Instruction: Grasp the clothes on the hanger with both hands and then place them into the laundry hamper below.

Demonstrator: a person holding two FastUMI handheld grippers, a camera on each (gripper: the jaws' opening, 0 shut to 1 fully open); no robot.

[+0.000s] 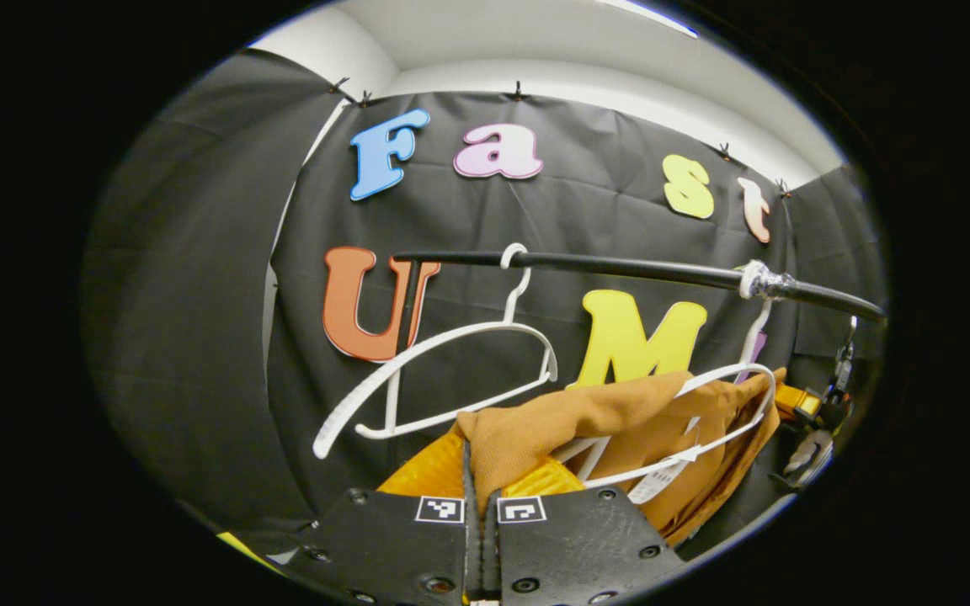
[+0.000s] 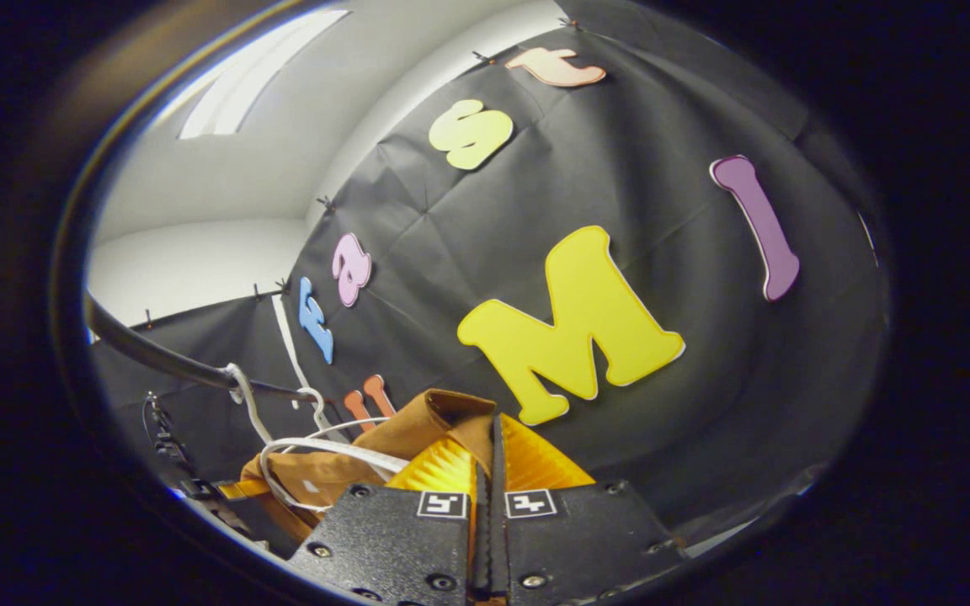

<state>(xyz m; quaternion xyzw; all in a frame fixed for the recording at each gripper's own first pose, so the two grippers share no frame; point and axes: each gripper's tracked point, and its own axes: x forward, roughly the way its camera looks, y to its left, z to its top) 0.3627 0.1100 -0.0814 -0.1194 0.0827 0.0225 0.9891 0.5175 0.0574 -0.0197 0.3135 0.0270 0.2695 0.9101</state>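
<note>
While both tools clamp brown cloth, the garment point(image 1: 620, 421) sits bunched at the lower centre of the left gripper view, draped over a white hanger point(image 1: 725, 412) that hooks on the black rail point(image 1: 620, 268) crossing mid-frame. Its own left gripper point(image 1: 472, 480), at the bottom edge, has both orange fingers closed on a fold of the fabric. An empty hanger point(image 1: 443, 370) hangs further left along the rail. At the bottom centre of the right gripper view, the right gripper point(image 2: 489, 471) likewise pinches the garment's collar edge. By this showing the two-handed grasp looks made; freeing the cloth from its hanger and lowering it into the hamper remain.
</note>
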